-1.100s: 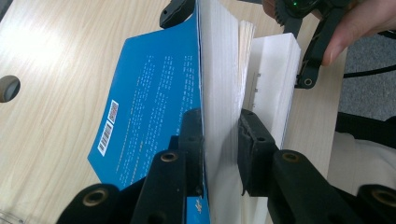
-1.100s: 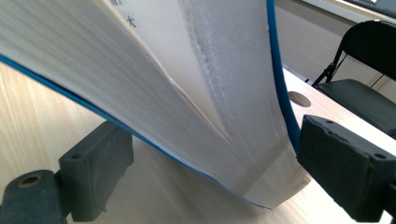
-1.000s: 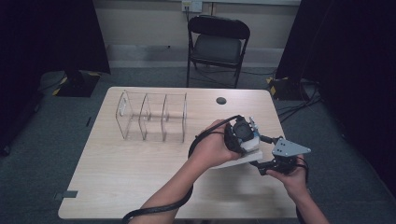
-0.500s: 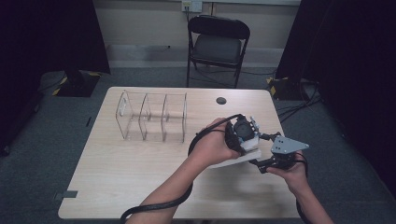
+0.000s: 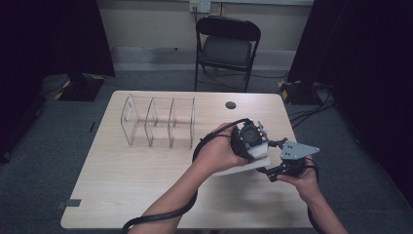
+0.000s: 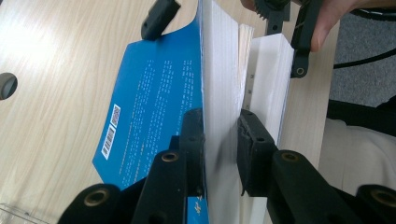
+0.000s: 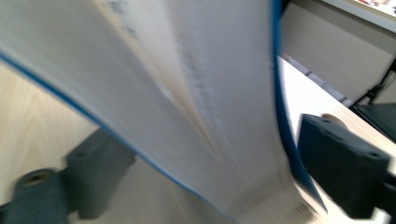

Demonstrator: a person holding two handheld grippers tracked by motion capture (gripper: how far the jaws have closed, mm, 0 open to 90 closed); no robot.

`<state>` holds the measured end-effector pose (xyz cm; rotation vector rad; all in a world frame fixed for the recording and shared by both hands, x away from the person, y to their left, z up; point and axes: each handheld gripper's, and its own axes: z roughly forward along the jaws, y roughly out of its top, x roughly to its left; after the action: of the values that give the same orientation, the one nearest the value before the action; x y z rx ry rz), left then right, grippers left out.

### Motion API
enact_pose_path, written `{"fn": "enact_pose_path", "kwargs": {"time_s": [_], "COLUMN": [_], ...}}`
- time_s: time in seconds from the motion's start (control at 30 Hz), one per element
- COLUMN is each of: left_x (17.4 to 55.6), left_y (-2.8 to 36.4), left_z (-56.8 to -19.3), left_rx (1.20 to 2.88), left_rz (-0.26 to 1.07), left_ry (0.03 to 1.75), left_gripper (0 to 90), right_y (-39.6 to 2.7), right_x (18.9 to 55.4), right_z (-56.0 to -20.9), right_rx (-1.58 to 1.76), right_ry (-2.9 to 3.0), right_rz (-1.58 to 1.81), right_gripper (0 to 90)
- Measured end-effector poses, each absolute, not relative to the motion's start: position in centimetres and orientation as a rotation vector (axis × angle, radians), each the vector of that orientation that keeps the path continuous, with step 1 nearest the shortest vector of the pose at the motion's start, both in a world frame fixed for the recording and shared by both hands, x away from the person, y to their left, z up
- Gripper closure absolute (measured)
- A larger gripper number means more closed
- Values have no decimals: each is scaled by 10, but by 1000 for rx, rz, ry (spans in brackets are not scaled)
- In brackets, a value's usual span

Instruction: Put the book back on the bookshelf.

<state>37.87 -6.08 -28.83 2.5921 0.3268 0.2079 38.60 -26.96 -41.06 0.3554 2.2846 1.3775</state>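
From the high view the book is just a pale slab near the surface's 3 o'clock edge. The left gripper view shows its blue cover and barcode, with the left claw clamped on a wad of pages. The right claw straddles the spine, closing in, pads apart from it. Clear rack sits at 11; roomy front-left.

A blue book cover is showing small white lines of print, too fine to read, and a white barcode label with illegible digits, lying just left of the left gripper.
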Motion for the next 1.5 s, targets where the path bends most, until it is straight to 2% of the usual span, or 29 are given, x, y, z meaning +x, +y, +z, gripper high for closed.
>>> {"fn": "enact_pose_path", "kwargs": {"time_s": [0.03,0.13,0.37,0.43,0.5,0.57,0.7,0.73,0.8,0.9,1.5], "left_x": [380,382,383,385,387,388,391,392,394,396,396], "left_y": [-59,-58,-50,-45,-41,-39,-32,-29,-20,-11,13], "left_z": [-288,-289,-294,-296,-297,-297,-296,-294,-286,-282,-293], "left_rx": [2583,2592,2563,2533,2500,2474,2401,2374,2352,2355,2356], "left_rz": [196,184,202,197,222,234,229,201,250,247,253], "left_ry": [333,309,264,287,303,319,364,396,416,430,493], "left_gripper": [743,743,702,679,553,525,391,391,389,373,340], "right_y": [-270,-269,-268,-267,-267,-268,-271,-272,-274,-277,-285], "right_x": [385,384,381,382,382,383,385,386,387,388,403], "right_z": [-409,-406,-409,-409,-410,-410,-412,-413,-414,-414,-409], "right_rx": [311,253,288,294,332,339,399,412,435,457,590], "right_ry": [2291,2333,2423,2428,2451,2453,2453,2459,2455,2457,2459], "right_rz": [1382,1372,1400,1398,1413,1419,1471,1479,1502,1518,1606], "right_gripper": [267,360,471,472,475,474,475,475,475,474,473]}}
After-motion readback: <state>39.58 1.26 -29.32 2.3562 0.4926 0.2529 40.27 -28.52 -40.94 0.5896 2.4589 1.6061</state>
